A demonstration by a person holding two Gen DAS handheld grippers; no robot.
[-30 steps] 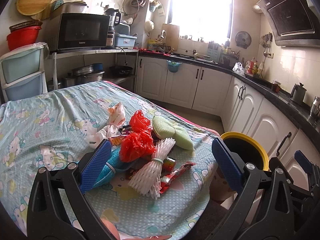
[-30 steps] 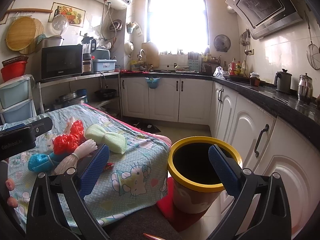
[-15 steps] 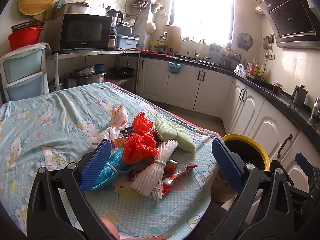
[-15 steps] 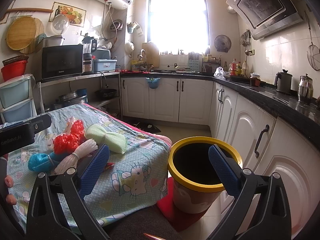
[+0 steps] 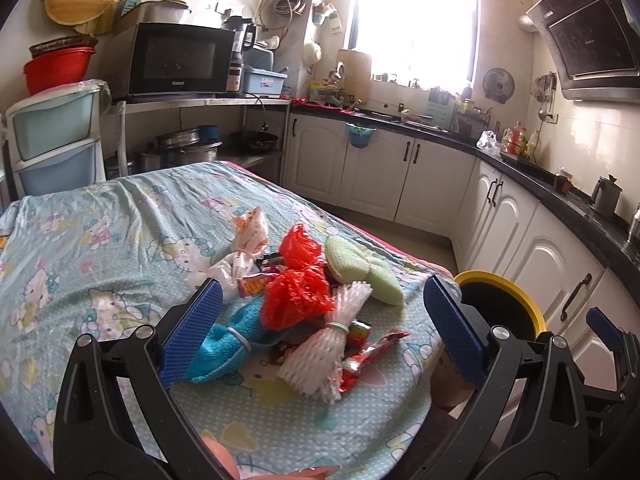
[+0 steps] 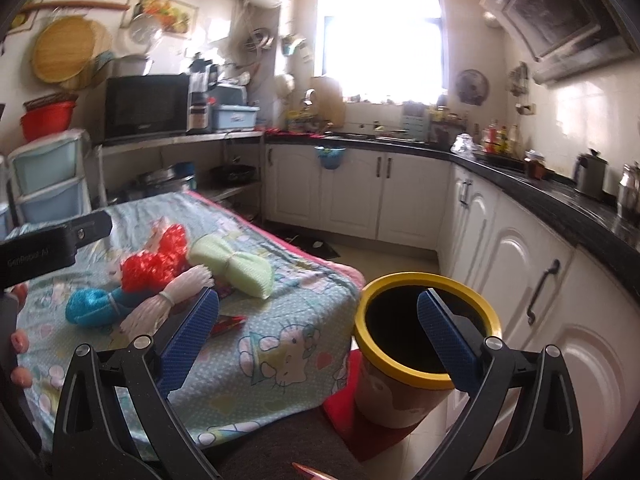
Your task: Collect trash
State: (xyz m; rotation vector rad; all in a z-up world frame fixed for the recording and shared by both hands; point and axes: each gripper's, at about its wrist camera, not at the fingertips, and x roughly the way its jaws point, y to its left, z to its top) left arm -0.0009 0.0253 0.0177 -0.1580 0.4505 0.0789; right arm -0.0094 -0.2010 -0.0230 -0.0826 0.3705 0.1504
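Note:
A heap of trash lies on the cloth-covered table [image 5: 100, 240]: a red plastic bag [image 5: 298, 280], a white foam net [image 5: 328, 344], a blue foam net [image 5: 224, 344], a green foam net [image 5: 360, 268], a white printed bag [image 5: 248, 236] and red snack wrappers [image 5: 372, 352]. My left gripper [image 5: 320, 320] hangs open just short of the heap, holding nothing. The yellow-rimmed bin [image 6: 424, 344] stands on the floor at the table's right corner. My right gripper [image 6: 316, 336] is open and empty, low between table edge and bin. The same heap [image 6: 160, 272] shows at the left of the right wrist view.
White cabinets [image 6: 520, 272] under a black counter [image 6: 580, 204] run along the right and far walls. A shelf with a microwave [image 5: 180, 62] and plastic drawers [image 5: 52, 144] stands behind the table. A red mat [image 6: 348, 412] lies under the bin. A person's fingers [image 6: 18, 340] hold the left gripper.
My left gripper has drifted slightly forward toward the heap. The right gripper's view has shifted a little and blurred; both stay open.

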